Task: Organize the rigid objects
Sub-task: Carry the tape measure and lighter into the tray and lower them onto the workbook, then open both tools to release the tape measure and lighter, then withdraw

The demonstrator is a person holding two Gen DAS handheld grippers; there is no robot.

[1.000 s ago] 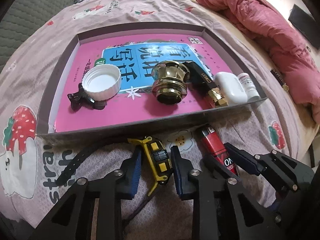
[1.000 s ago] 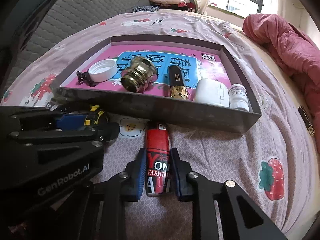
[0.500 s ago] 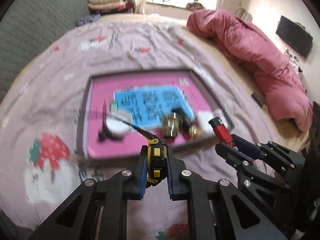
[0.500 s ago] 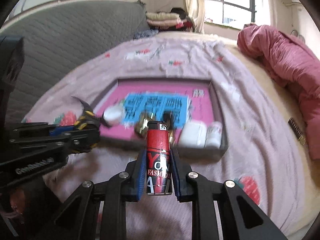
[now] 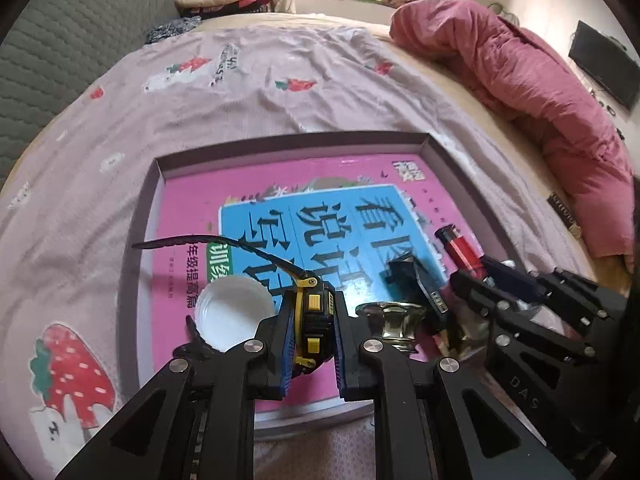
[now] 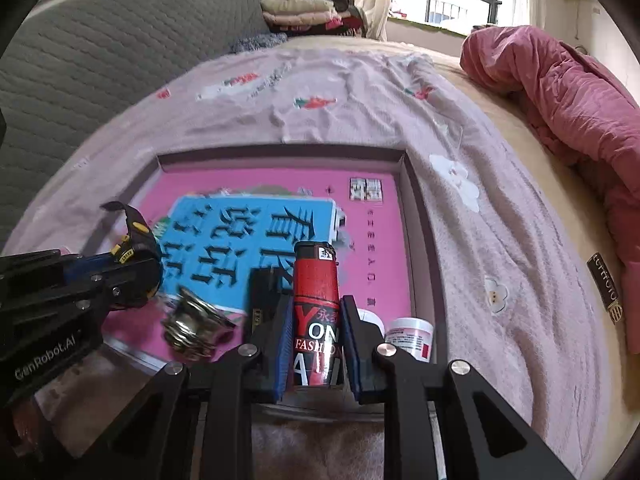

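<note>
Both items have left the bed: the left gripper (image 5: 310, 320), clamped on the yellow-black watch (image 5: 314, 312), and the right gripper (image 6: 314, 332), clamped on the red lighter (image 6: 316, 292), now hang over the tray (image 5: 136, 240) at lower centre. Judged, only placement and release remain.

**Colours and Patterns We Noted**

We saw a yellow-and-black watch (image 5: 311, 322) with a black strap, and a red lighter (image 6: 316, 312) with a black cap and white lettering. The tray (image 5: 280, 148) had grey walls and a pink floor bearing a blue panel with black characters. Near its front edge lay a white cap (image 5: 232, 316) and a shiny gold knob (image 5: 396, 320). The bedsheet (image 5: 260, 100) was pale mauve with red strawberries; the quilt (image 5: 520, 80) was rose pink.
</note>
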